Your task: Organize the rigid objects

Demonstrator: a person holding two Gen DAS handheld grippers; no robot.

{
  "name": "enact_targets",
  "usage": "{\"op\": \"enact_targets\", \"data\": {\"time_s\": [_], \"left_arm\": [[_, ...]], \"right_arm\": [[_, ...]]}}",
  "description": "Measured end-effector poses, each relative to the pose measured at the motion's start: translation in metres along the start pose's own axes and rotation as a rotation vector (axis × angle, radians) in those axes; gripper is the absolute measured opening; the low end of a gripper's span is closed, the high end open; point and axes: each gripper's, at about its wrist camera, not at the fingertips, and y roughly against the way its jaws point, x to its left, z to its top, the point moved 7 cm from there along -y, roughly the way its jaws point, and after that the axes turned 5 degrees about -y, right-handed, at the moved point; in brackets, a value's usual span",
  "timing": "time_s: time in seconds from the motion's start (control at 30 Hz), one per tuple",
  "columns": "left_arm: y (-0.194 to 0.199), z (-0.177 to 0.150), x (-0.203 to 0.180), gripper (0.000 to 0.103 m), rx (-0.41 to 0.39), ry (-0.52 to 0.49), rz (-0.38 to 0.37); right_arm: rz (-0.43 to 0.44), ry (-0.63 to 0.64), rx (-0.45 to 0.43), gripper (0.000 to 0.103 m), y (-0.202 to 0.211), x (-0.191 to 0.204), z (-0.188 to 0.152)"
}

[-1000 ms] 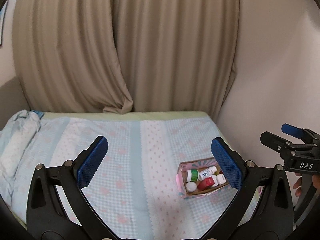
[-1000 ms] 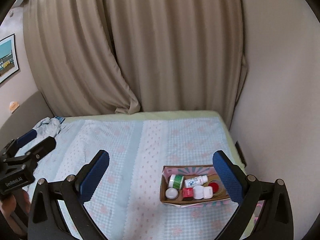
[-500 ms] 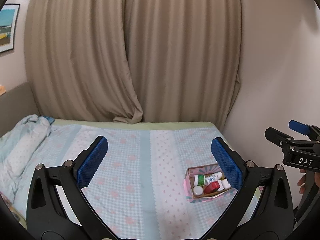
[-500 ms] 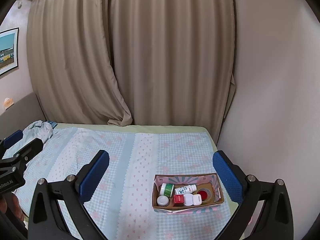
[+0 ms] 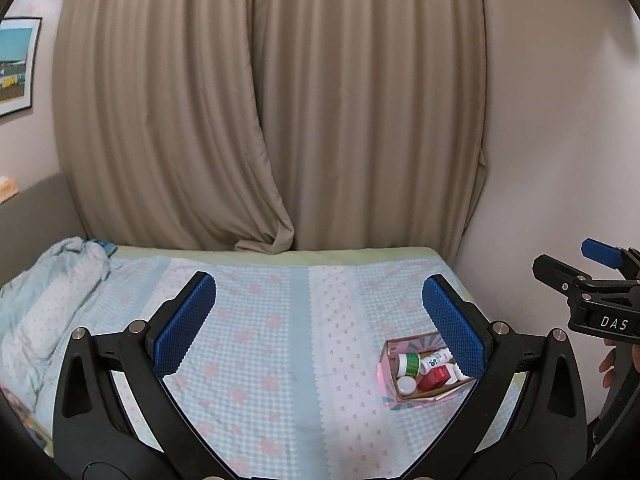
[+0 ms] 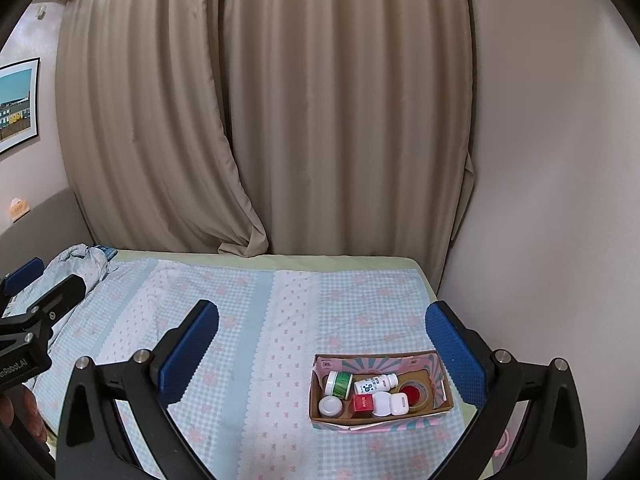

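Observation:
A small cardboard box (image 6: 445,399) (image 5: 386,364) rests on the bed near its right edge. Inside it lie a green-banded jar (image 6: 338,383) (image 5: 408,363), a white bottle (image 6: 375,384), a red cube (image 6: 363,405) (image 5: 435,377), a white round jar (image 6: 330,405), a white case (image 6: 399,404) and a tape roll with a red middle (image 6: 414,393). My left gripper (image 5: 320,324) is open and held high over the bed, left of the box. My right gripper (image 6: 322,344) is open too, above and behind the box. Neither holds anything.
The bed wears a light blue checked sheet (image 6: 248,320) with pink flowers. A crumpled blanket (image 5: 44,300) lies at the left. Beige curtains (image 6: 280,120) hang behind, a plain wall (image 6: 540,200) stands at the right, and a framed picture (image 6: 16,104) hangs at the left.
Both grippers have pulled back and up from the bed, so the box looks smaller and lower in both views. Their fingers stay open.

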Motion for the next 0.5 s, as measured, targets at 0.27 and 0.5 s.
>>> {"op": "enact_targets", "data": {"time_s": [0.27, 0.5], "left_arm": [[0.0002, 0.0007, -0.0039, 0.103, -0.011, 0.005, 0.006], [0.0029, 0.001, -0.0074, 0.103, -0.014, 0.009, 0.001]], "right_arm": [[-0.001, 0.003, 0.002, 0.103, -0.0016, 0.0008, 0.0008], [-0.004, 0.003, 0.001, 0.103, -0.0008, 0.0004, 0.0004]]}}
